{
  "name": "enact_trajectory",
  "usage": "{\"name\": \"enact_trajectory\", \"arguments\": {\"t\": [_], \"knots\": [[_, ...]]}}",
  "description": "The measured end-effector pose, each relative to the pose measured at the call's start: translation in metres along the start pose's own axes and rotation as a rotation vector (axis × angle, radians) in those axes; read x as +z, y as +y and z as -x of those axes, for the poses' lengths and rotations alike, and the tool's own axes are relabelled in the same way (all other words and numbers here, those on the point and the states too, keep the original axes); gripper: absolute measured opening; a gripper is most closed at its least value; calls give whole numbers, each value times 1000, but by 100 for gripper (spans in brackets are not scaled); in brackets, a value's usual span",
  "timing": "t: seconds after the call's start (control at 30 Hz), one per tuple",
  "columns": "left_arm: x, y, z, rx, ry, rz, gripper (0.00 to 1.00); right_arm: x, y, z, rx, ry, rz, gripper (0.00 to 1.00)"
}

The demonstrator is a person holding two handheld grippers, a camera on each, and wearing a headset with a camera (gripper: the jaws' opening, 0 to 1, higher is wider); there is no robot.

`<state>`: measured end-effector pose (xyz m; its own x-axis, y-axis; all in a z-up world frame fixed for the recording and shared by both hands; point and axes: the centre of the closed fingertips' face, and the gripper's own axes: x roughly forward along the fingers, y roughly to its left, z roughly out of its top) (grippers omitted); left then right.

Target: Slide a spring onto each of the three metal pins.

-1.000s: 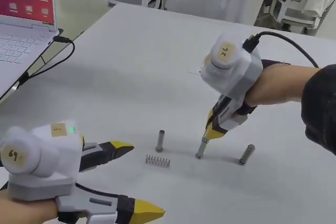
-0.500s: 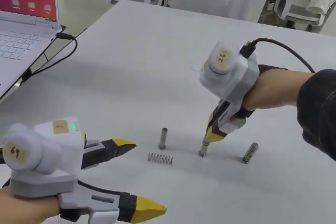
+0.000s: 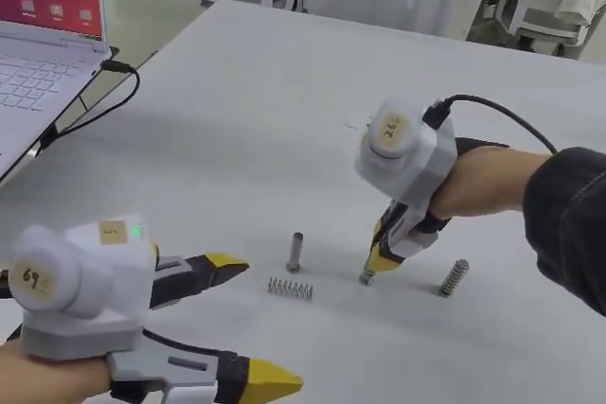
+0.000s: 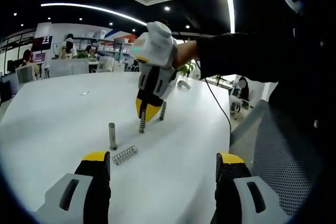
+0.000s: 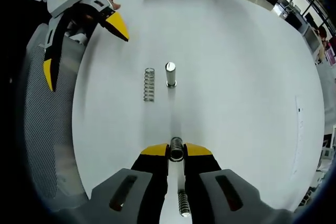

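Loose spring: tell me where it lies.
In the head view the loose spring lies flat beside the bare pin, left of the right tool.

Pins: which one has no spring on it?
The bare pin, upright beside the loose spring lying on the table. The middle pin, gripped by the right tool, and the third pin both carry springs.
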<state>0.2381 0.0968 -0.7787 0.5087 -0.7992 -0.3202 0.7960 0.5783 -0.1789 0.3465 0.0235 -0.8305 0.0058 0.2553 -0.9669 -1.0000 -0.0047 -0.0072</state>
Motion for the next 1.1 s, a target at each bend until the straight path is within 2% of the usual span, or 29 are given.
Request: {"name": "enact_trajectory", "arguments": {"t": [0.3,0.77,0.9,1.1], "knots": [[-1,0,1,0,5,2,79,-2,0,-8,0,4,-1,8],[-2,0,0,-2,2,7,79,-1,-1,-7,-1,-12,-6,9],[-2,1,1,-2,2,9,79,-2,0,-8,-3,-9,-1,12],[-2,0,0,-2,2,9,79,1,-1,-6,-5,-31,-3,18]]}}
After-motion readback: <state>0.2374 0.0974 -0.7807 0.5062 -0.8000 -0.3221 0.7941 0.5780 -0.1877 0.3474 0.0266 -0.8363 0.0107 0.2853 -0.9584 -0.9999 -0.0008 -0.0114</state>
